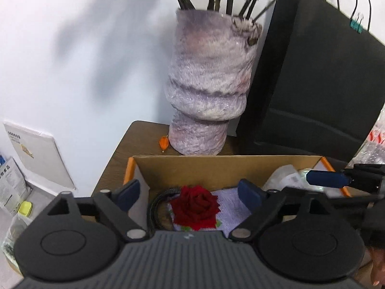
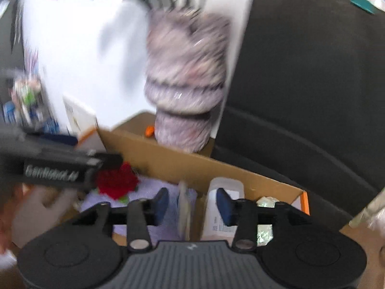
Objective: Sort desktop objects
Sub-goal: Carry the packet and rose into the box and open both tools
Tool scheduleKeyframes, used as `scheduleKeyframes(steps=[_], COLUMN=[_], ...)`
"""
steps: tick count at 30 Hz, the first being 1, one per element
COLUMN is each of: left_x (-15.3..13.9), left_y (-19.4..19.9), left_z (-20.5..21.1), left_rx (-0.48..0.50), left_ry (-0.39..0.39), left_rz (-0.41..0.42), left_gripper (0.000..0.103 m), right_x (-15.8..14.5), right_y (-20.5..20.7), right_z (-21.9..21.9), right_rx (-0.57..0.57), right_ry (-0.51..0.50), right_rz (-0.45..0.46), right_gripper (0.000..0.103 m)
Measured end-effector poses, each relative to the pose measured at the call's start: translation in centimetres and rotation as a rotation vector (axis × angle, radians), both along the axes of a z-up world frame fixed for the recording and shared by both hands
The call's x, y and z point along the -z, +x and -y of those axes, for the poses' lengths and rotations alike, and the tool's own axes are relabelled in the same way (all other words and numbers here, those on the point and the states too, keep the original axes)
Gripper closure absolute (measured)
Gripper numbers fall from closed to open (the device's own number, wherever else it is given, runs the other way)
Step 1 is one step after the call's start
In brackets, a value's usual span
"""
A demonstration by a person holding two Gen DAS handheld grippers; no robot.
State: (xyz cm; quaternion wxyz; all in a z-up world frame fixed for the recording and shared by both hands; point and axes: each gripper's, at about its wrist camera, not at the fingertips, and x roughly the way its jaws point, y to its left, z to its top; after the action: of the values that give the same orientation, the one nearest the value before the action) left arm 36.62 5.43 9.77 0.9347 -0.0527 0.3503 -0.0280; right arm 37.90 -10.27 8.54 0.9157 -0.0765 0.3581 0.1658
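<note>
A cardboard box (image 1: 211,168) with orange edges stands on the brown table. Inside lie a red rose (image 1: 195,206) on a lilac cloth (image 1: 231,204) and a black coiled cable (image 1: 156,202). My left gripper (image 1: 192,193) is open above the rose, fingers either side of it. My right gripper (image 2: 192,206) is open and empty above the box's (image 2: 192,166) right part, over a white bottle (image 2: 223,212) and a thin card (image 2: 184,207). The rose (image 2: 115,180) shows left of it, partly behind the left gripper. The right gripper's blue fingertip (image 1: 327,178) reaches in from the right in the left wrist view.
A furry lilac vase (image 1: 207,91) with plant stems stands behind the box, a small orange thing (image 1: 164,142) at its foot. A black paper bag (image 1: 312,84) stands at the right. A white booklet (image 1: 36,149) and packets lie off the table's left edge.
</note>
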Motion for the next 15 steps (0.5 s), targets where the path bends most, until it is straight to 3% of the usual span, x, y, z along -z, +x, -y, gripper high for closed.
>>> scheduleKeyframes(steps=[2, 5, 12, 15], left_x=[-0.7, -1.0, -1.5, -1.6], left_y=[-0.9, -2.9, -8.2, -10.7], left_z=[-0.1, -0.1, 0.5, 0.6], left_rx=[-0.013, -0.038, -0.034, -0.043], left_ry=[-0.001, 0.000, 0.036, 0.017], left_rz=[-0.017, -0.071, -0.118, -0.118], left_gripper=[0.001, 0.000, 0.000, 0.000], right_x=[-1.2, -2.3, -3.1, -3.3], right_y=[-0.1, -1.1, -5.9, -8.5], right_z=[1.3, 2.8, 4.4, 4.9], right_rx=[0.025, 0.085, 0.138, 0.138], right_ry=[0.088, 0.163, 0.143, 0.129], right_rz=[-0.042, -0.077, -0.092, -0.070], right_gripper=[0.055, 0.049, 0.042, 0.033])
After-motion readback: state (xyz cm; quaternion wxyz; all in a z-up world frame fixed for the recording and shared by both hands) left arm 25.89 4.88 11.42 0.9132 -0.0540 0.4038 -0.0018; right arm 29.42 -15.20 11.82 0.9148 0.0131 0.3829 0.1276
